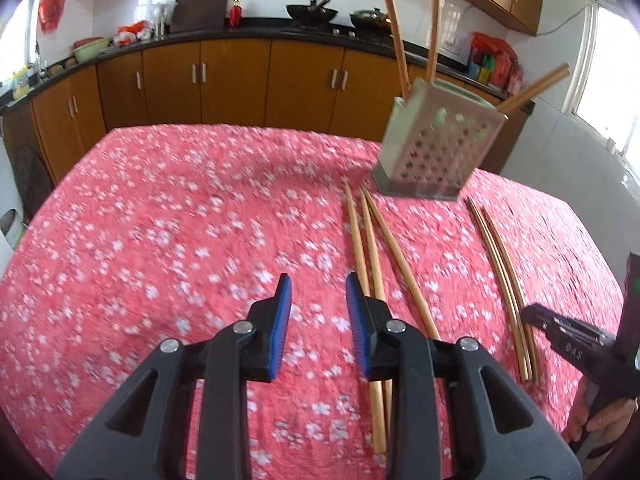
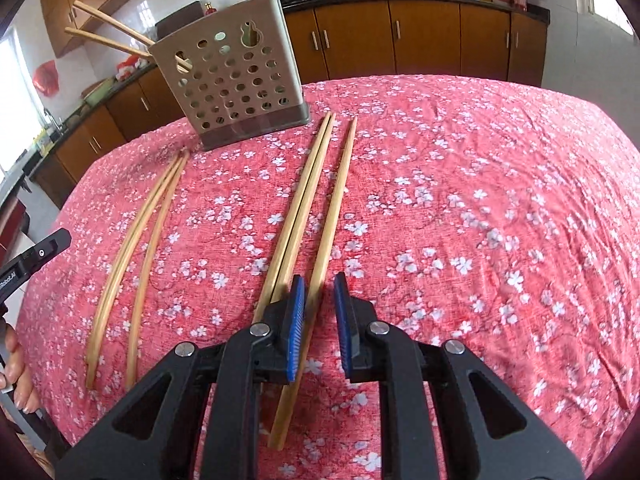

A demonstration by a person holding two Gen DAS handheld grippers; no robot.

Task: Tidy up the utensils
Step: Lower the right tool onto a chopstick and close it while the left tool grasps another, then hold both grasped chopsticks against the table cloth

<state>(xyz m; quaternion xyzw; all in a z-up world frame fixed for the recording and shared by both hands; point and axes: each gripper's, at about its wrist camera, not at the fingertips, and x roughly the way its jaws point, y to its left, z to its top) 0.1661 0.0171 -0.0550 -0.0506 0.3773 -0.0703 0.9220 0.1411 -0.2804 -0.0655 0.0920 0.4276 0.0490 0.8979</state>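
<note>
Left wrist view, left to right. The desk (image 1: pixel 160 220) carries a red, crinkled cloth printed with small white blossoms. The left tongs (image 1: pixel 318 320), black plastic with ribbed blue pads, stand open above the cloth and hold nothing. Beside and partly beneath their right pad lie three slim, round wooden chopsticks (image 1: pixel 370 248), pale tan, tips toward the holder. The holder (image 1: pixel 438 144) is a grey, box-shaped plastic caddy with round perforations and a darker base; it stands on the far part of the desk and contains several darker chopsticks (image 1: pixel 394 28) that lean out of its top. Right of it lie three more pale chopsticks (image 1: pixel 504 280), close together. The right tongs (image 1: pixel 536 316) show only partly at the right edge.

Right wrist view, left to right. Part of the left tongs (image 2: pixel 44 248) enters at the left edge. Three chopsticks (image 2: pixel 132 240) lie near them, then the perforated holder (image 2: pixel 236 88) behind. The other three chopsticks (image 2: pixel 304 208) lie at centre: two touching, one (image 2: pixel 332 216) apart. The right tongs (image 2: pixel 318 320) are open, their pads straddling that single chopstick without closing on it.
</note>
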